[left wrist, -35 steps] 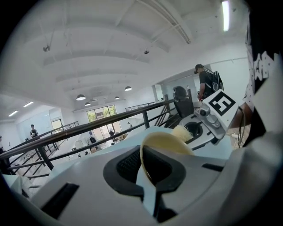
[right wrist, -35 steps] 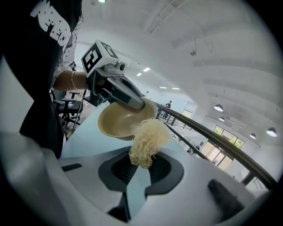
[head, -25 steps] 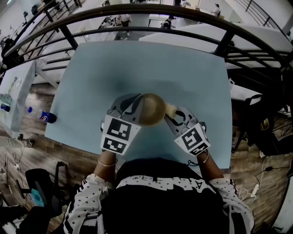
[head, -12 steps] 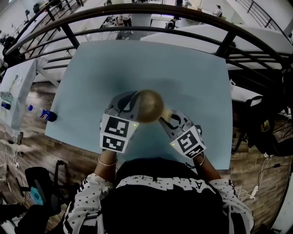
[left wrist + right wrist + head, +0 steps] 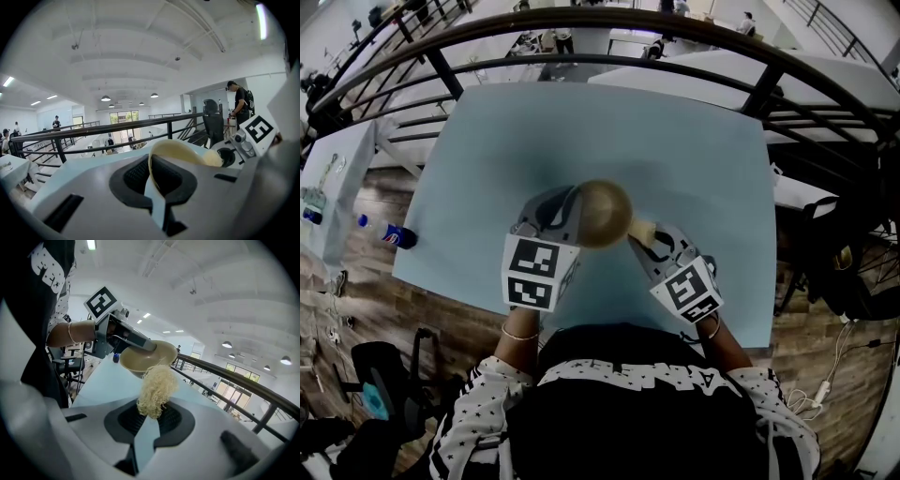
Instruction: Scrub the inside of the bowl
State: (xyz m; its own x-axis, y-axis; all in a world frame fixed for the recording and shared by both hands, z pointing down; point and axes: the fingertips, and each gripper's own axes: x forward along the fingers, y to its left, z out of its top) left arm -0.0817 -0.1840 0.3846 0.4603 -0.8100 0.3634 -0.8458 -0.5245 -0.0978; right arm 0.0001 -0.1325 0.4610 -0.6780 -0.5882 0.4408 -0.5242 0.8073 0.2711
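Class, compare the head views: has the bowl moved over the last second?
Yes, slightly: the bowl has shifted left and toward the far edge of the table.

Tan bowl; pale-yellow scrubber; light-blue table.

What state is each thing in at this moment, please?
Left gripper: shut on the rim of the bowl.
Right gripper: shut on the scrubber.
Bowl: held up off the table.
Scrubber: pinched at its lower end, top at the bowl's rim.
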